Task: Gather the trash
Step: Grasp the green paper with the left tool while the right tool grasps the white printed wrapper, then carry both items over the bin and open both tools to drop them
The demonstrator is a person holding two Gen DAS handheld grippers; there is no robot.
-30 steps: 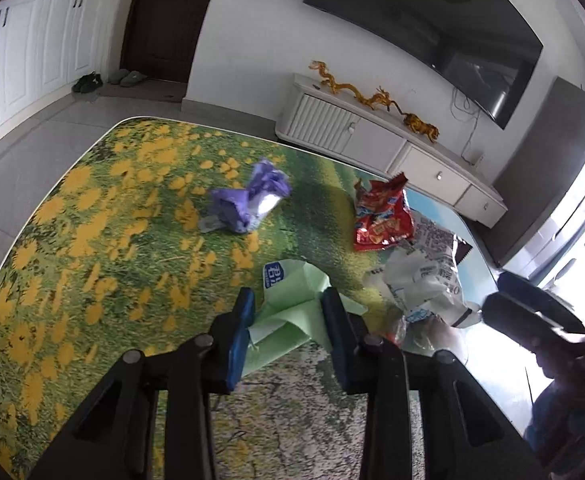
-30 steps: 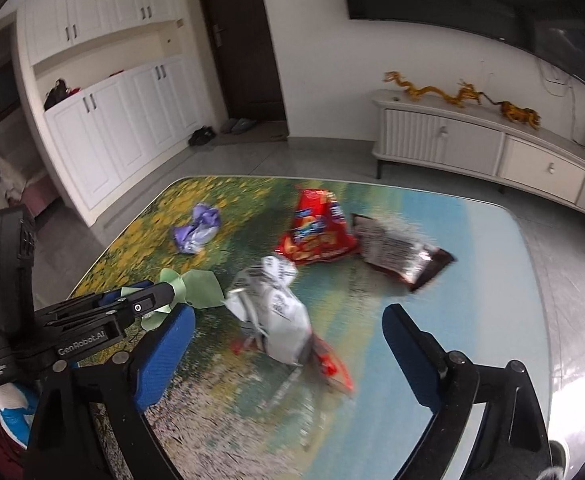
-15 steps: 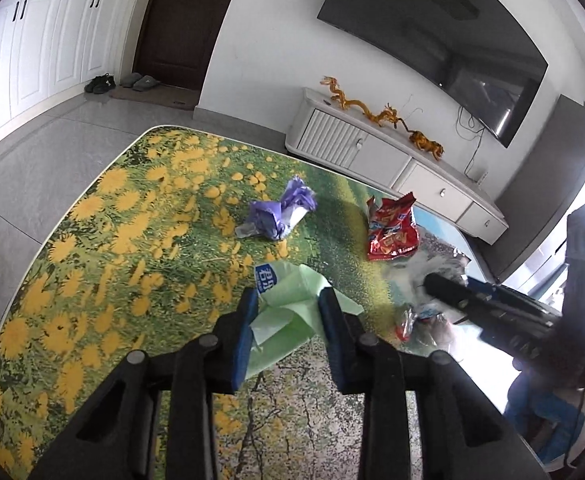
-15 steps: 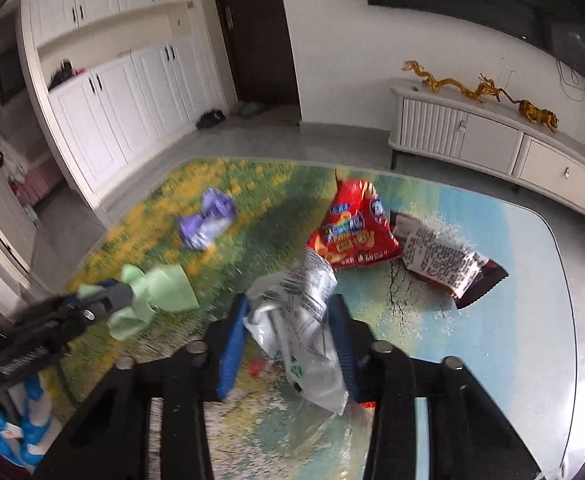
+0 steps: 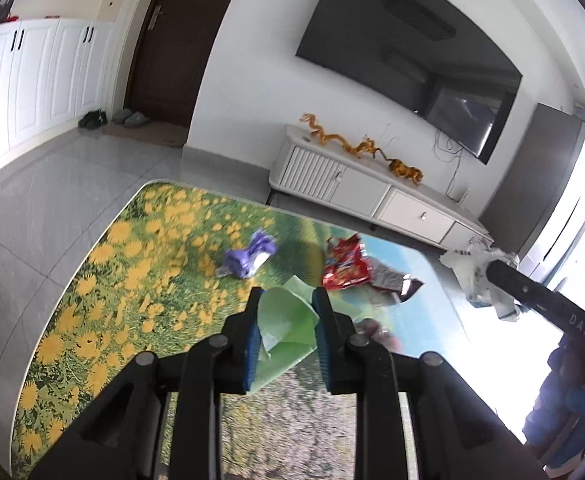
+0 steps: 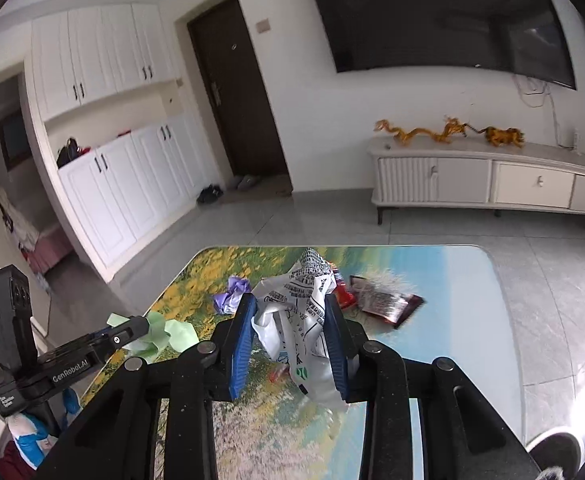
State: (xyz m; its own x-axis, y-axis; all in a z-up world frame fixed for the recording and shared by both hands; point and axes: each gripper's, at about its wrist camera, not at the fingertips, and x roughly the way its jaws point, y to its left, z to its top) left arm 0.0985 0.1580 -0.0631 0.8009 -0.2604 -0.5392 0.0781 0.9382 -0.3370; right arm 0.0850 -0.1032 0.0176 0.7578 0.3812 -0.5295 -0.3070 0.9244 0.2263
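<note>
My left gripper (image 5: 286,304) has its jaws closing on a crumpled green paper (image 5: 288,322), which it holds lifted above the flower-print table (image 5: 132,264). My right gripper (image 6: 290,312) has its jaws closing on a white printed plastic wrapper (image 6: 304,320), also raised off the table. The same wrapper (image 5: 476,276) hangs from the right gripper's tip in the left wrist view, and the green paper (image 6: 164,334) shows in the right wrist view. On the table lie a purple wrapper (image 5: 248,258), a red snack bag (image 5: 346,266) and a dark foil wrapper (image 6: 384,302).
A white TV cabinet (image 6: 488,178) with golden dragon ornaments (image 6: 448,132) stands against the far wall under a dark television (image 5: 408,64). White cupboards (image 6: 128,184) and a brown door (image 6: 236,96) are to the left. A shoe (image 6: 552,452) shows at the lower right.
The right gripper closed on the white wrapper and lifted it off the table. The left gripper rose with the green paper in it. Both views now look higher over the table.
</note>
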